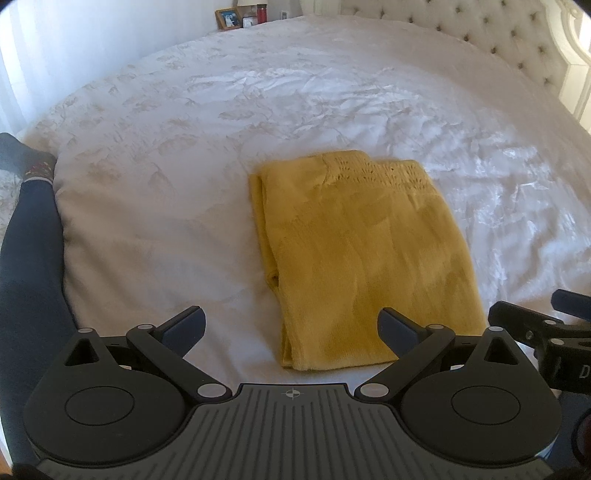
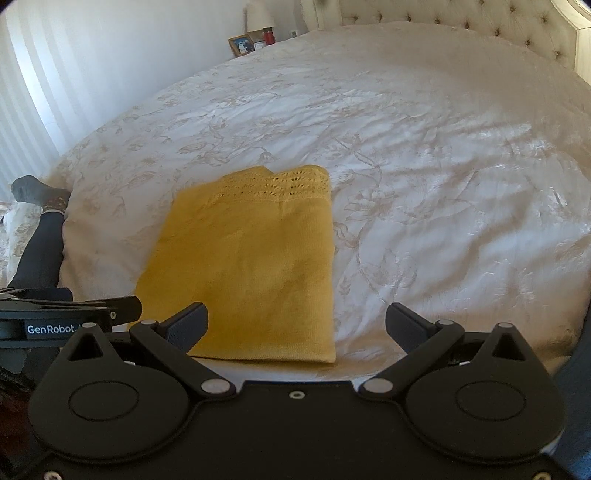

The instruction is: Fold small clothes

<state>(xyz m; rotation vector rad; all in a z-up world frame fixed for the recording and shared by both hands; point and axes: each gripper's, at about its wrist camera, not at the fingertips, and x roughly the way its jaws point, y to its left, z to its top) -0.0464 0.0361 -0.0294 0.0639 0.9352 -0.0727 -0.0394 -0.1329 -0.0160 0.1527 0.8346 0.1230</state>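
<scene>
A yellow knitted garment (image 1: 354,254) lies folded into a neat rectangle on the white bedspread (image 1: 166,184), its lace trim at the far end. It also shows in the right wrist view (image 2: 251,273). My left gripper (image 1: 291,325) is open and empty, held above the garment's near edge. My right gripper (image 2: 295,325) is open and empty, just above the garment's near right corner. Each gripper appears at the edge of the other's view: the right gripper (image 1: 546,332) and the left gripper (image 2: 70,317).
A person's leg in dark trousers and a grey sock (image 1: 26,206) lies along the bed's left edge, also in the right wrist view (image 2: 40,225). A tufted headboard (image 1: 498,40) is at the far right. Picture frames and a red jar (image 1: 240,16) stand beyond the bed.
</scene>
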